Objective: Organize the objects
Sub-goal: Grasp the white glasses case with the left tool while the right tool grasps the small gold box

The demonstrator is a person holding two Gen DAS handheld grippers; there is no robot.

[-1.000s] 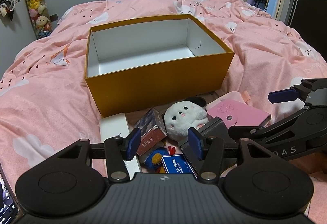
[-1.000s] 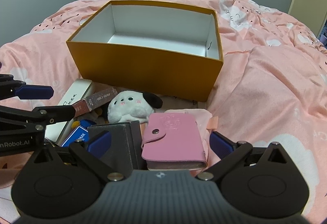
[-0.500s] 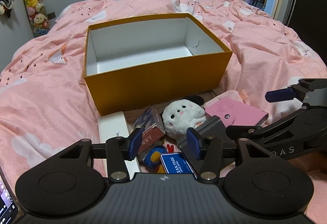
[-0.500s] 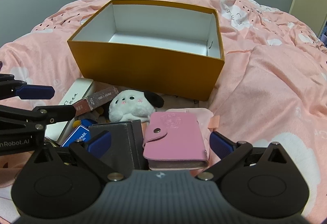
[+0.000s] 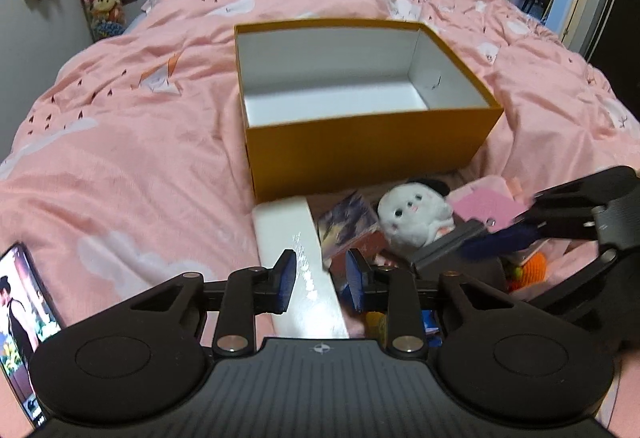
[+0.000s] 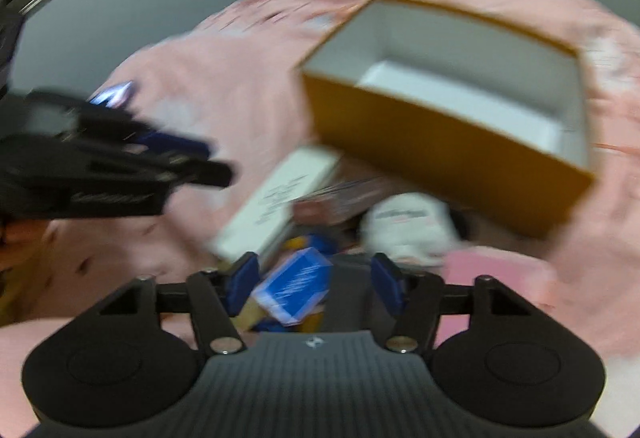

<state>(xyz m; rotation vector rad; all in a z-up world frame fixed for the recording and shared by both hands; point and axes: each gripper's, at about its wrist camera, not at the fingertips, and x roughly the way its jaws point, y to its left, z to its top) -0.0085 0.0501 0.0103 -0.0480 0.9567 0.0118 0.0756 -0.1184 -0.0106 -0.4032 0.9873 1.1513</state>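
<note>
orange box (image 5: 360,154) open, white inside bare

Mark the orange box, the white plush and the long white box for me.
orange box (image 5: 360,154): left wrist view, on its near outer wall.
white plush (image 5: 412,216): left wrist view, on its face.
long white box (image 5: 292,234): left wrist view, on its top face.

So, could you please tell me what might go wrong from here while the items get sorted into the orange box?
1. The right wrist view is smeared with motion, so the right gripper, open above the blue card box, might close off-target.
2. The items lie packed together: lifting the long white box could drag the patterned box beside it.
3. The left gripper and right gripper work close together and could collide.
</note>
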